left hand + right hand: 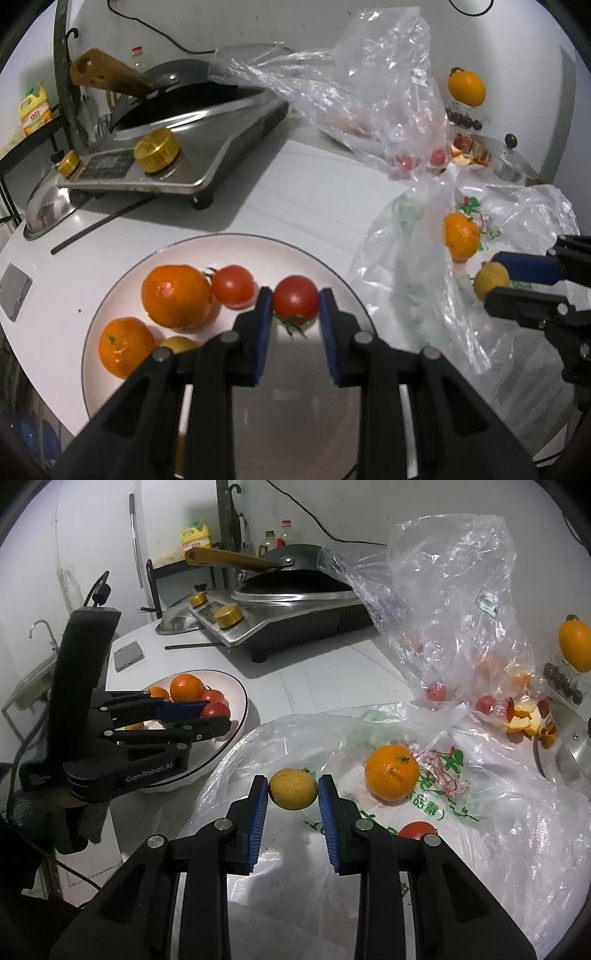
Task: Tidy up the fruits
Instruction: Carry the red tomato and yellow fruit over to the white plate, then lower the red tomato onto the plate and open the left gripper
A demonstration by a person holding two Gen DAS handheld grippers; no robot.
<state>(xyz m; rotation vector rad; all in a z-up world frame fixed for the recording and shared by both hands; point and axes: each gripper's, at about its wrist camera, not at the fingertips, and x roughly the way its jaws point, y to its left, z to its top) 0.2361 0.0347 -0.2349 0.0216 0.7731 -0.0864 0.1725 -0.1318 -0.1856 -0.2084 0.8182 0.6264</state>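
Note:
My left gripper (295,308) is shut on a red tomato (296,299), held just over the white plate (110,295). On that plate lie two oranges (176,295) (125,347), a second tomato (233,286) and a yellowish fruit (179,344) partly hidden by my fingers. My right gripper (293,794) is shut on a yellow-brown fruit (293,788) above the flat plastic bag (480,812). An orange (392,772) and a tomato (417,829) lie on that bag. From the right wrist view the left gripper (218,716) reaches over the plate (236,694).
A gas stove (192,158) with a dark pan stands at the back. An upright clear bag (450,602) holds small tomatoes. Orange peels (524,716), a metal lid (565,753), grapes and an orange fruit (575,646) sit at the right. A phone (128,655) lies near the counter's left edge.

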